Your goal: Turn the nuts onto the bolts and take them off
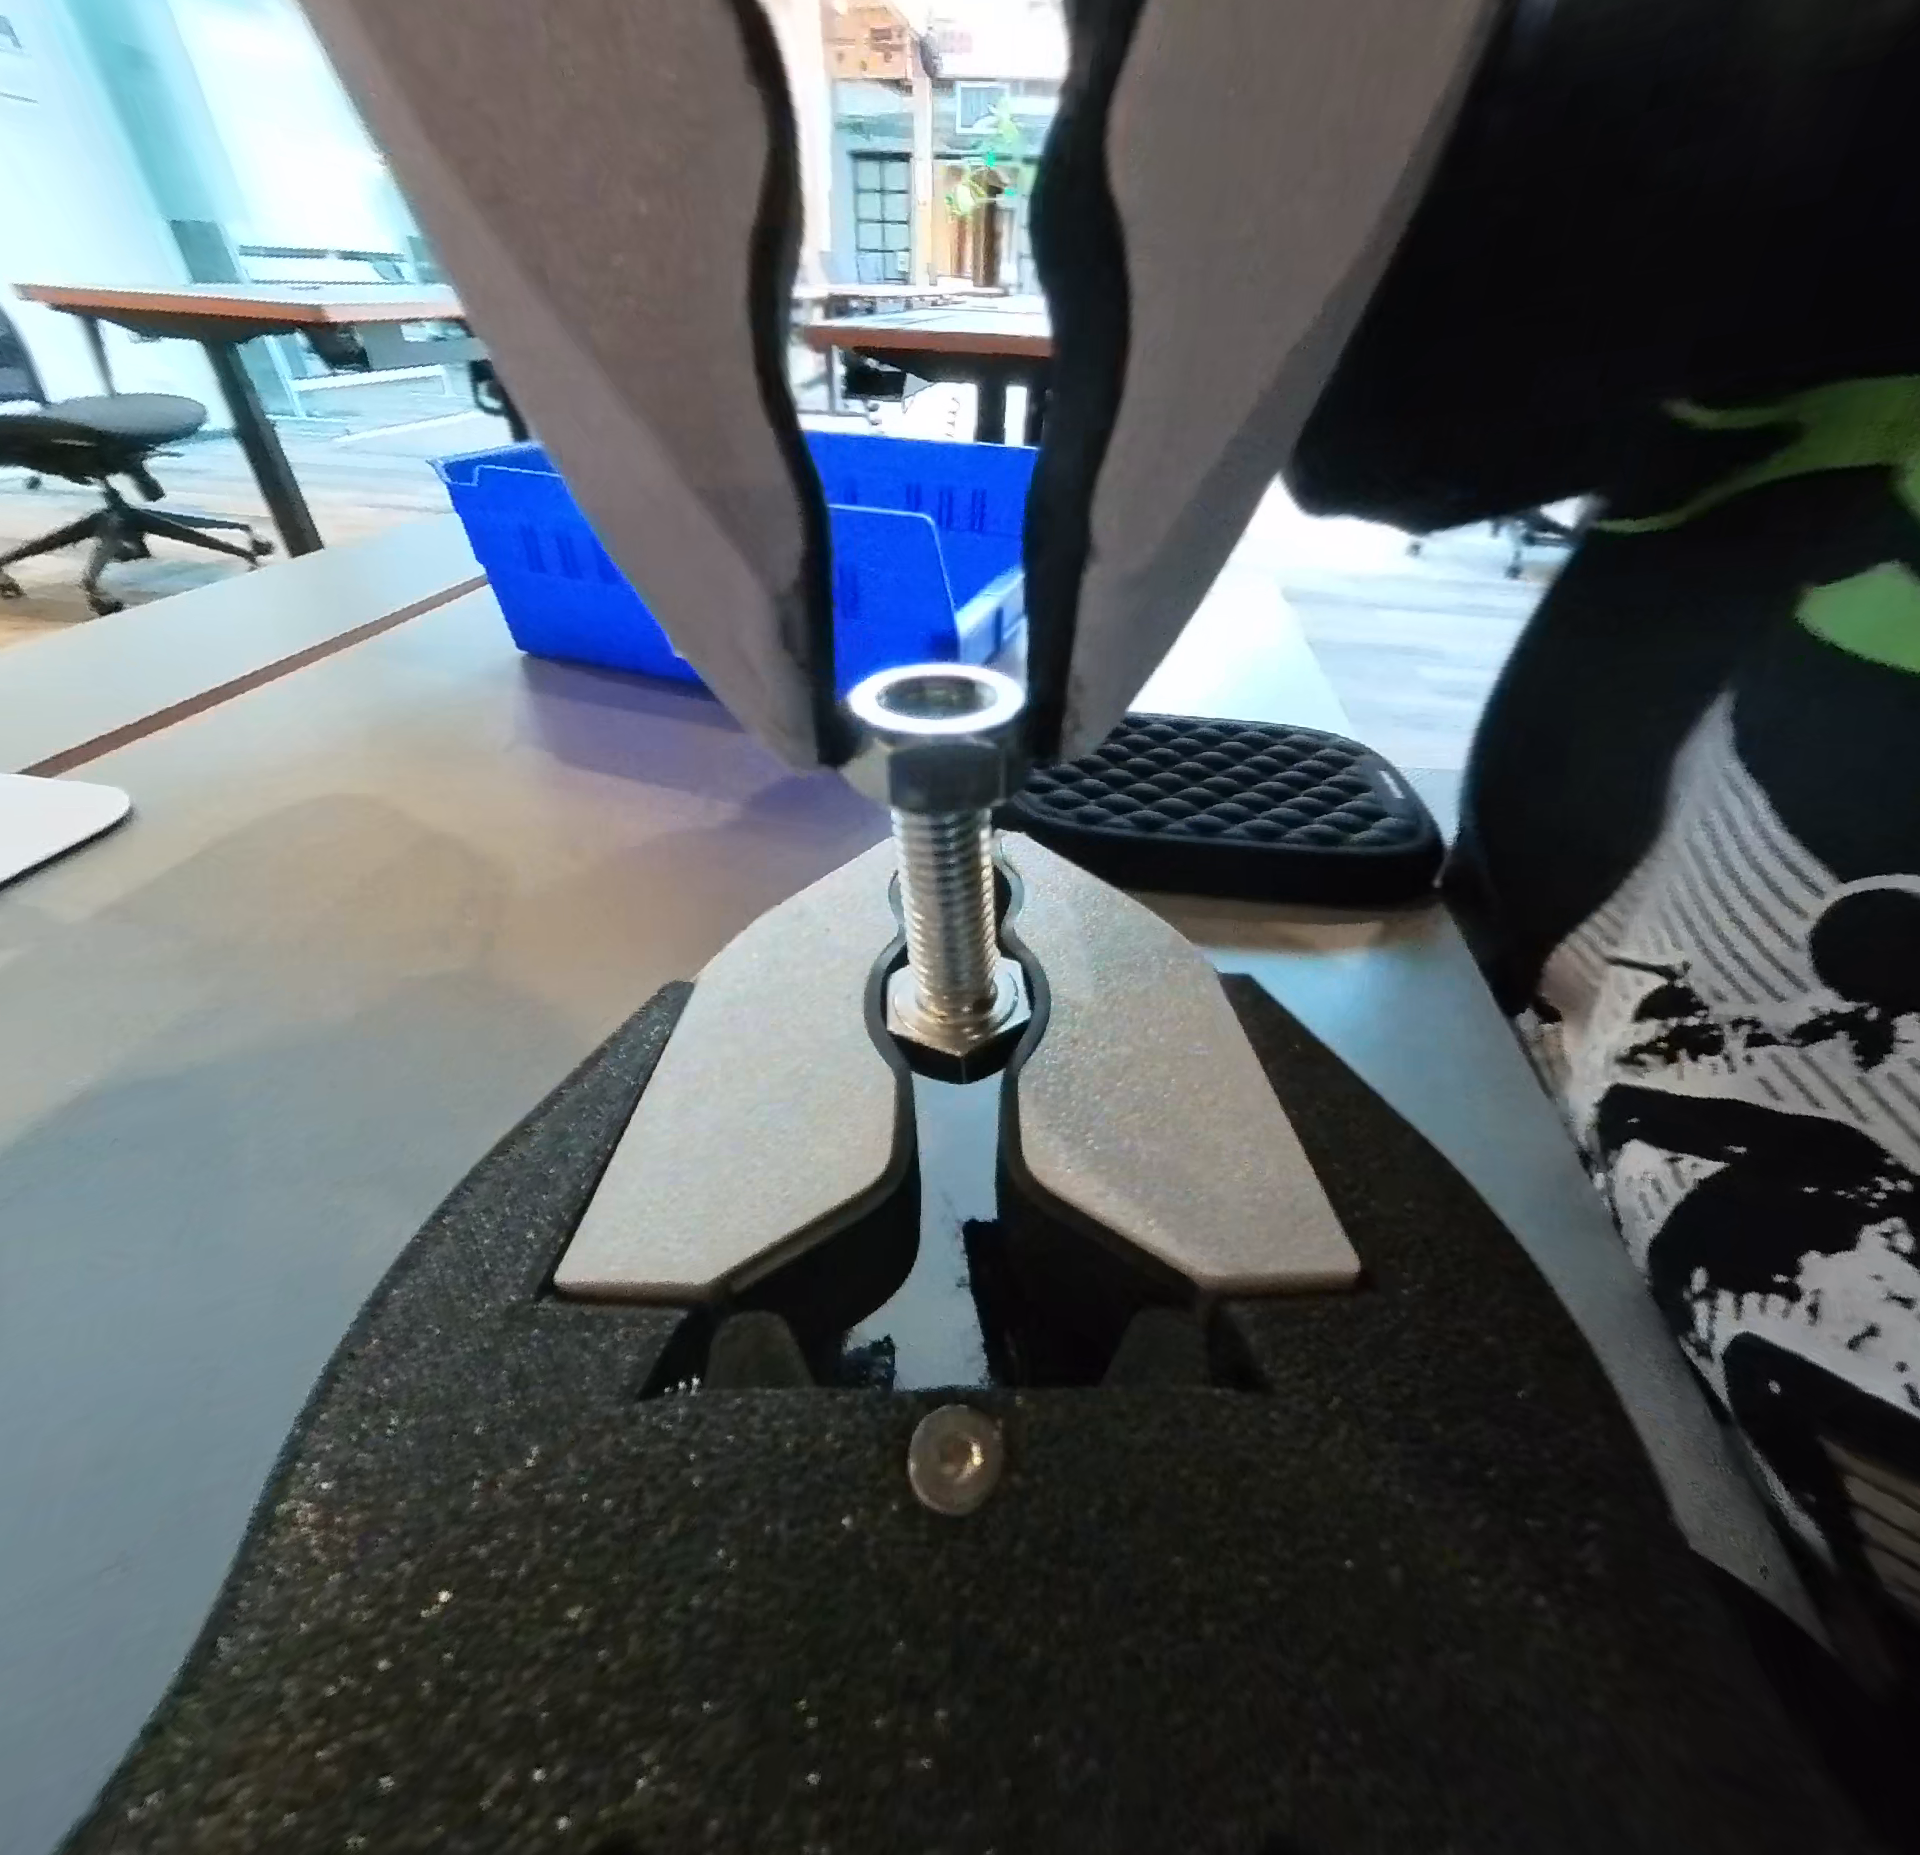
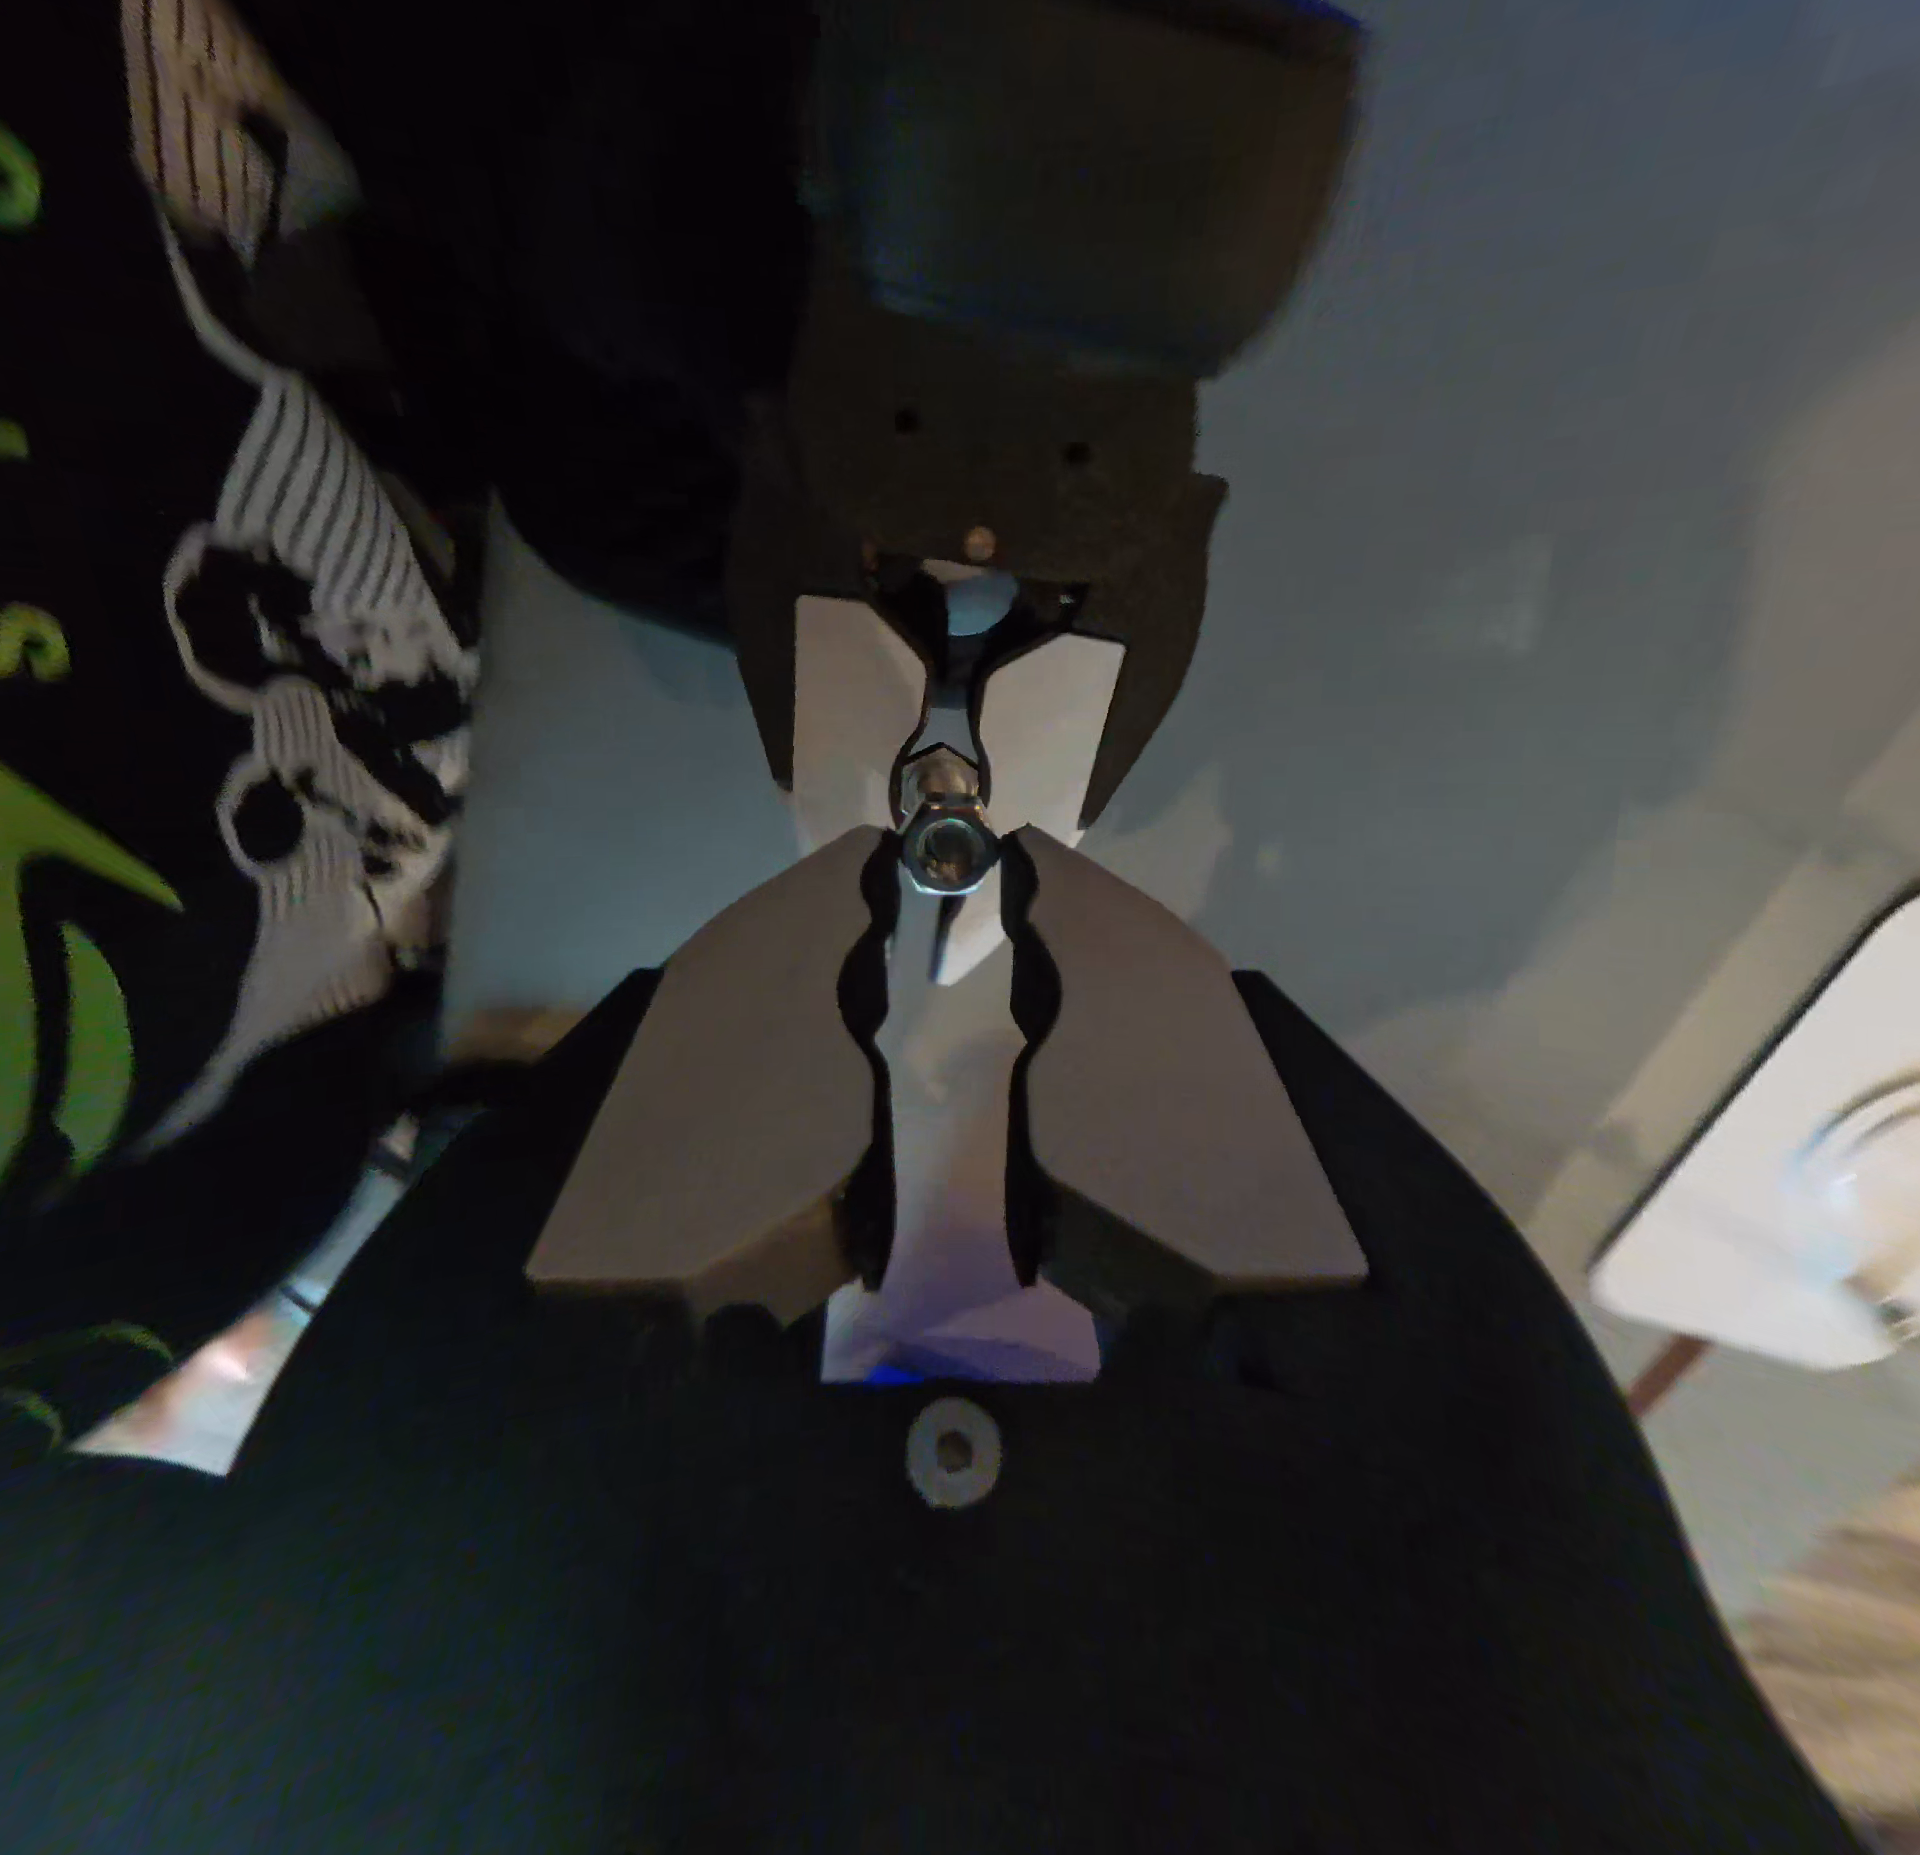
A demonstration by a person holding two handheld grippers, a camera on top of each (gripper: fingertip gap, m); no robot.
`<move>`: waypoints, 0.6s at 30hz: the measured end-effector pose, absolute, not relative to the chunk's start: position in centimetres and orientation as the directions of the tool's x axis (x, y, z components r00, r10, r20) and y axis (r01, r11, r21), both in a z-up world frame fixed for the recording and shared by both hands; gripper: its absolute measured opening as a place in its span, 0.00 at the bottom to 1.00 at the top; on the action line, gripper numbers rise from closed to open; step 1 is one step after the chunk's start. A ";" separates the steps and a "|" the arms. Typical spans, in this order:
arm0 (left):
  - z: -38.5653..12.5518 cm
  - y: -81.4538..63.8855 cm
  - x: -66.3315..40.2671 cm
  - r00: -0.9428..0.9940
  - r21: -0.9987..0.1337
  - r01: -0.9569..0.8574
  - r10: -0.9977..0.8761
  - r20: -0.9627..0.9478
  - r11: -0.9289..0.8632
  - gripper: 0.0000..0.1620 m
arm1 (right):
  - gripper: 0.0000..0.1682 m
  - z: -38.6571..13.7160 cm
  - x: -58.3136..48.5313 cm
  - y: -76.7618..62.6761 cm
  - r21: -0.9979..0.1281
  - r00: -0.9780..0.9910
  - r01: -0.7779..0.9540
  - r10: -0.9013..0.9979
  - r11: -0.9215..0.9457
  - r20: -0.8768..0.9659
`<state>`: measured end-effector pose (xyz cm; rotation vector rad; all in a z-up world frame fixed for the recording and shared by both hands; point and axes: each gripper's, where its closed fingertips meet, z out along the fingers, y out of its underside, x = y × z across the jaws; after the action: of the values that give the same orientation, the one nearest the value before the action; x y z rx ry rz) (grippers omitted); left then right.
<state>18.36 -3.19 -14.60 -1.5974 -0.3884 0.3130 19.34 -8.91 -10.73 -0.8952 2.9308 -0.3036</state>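
I have my left gripper [image 1: 951,984] pinching the hexagonal head of the silver threaded steel bolt [image 1: 943,912] in the scalloped notch near its fingertips, so the shank stands up and out of the closed jaws. At the far end of the shank, my right gripper [image 1: 935,740] comes down from above, and its grey flat fingers [image 1: 623,299] clamp the shiny silver hexagonal nut [image 1: 940,725] right at their tips, one fingertip touching each side of it. The nut sits on the end of the bolt; I cannot tell how far it is threaded on.

From the right wrist view, the same nut [image 2: 948,849] lies gripped between the tips of my right gripper [image 2: 948,855], with the left gripper [image 2: 940,766] directly beyond it, facing me, the bolt [image 2: 935,782] running away between the two.

Beyond the jaws of the left gripper, behind the right one's fingers, a bright blue plastic bin [image 1: 914,558] stands on the grey tabletop [image 1: 312,870]. To the right of those jaws lies a black quilted pad [image 1: 1216,818], and farther right a person's black, white and green patterned garment [image 1: 1714,974] fills the edge.
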 end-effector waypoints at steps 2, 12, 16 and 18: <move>-14.6 -3.2 18.3 0.898 -0.998 0.052 0.439 0.026 -0.047 0.06 | 0.11 -10.7 19.4 -8.8 -0.226 -0.880 -0.461 -0.476 0.858 -0.011; -14.6 -3.1 18.6 0.902 -0.998 0.035 0.431 0.006 -0.059 0.06 | 0.25 -10.6 19.6 -8.0 -0.281 -0.942 -0.325 -0.336 0.903 0.009; -14.5 -3.1 18.6 0.907 -0.998 0.041 0.420 0.018 -0.044 0.06 | 0.30 -9.3 19.9 -7.6 -0.367 -0.911 -0.388 -0.413 0.845 0.012; -14.5 -3.1 18.7 0.912 -0.998 0.040 0.409 0.019 -0.042 0.06 | 0.30 -8.4 20.5 -7.7 -0.446 -0.842 -0.495 -0.539 0.746 0.033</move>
<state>18.74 -3.08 -14.45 -1.5951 -0.3563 0.3084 20.54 -7.68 -8.41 -0.8438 2.8427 -0.6843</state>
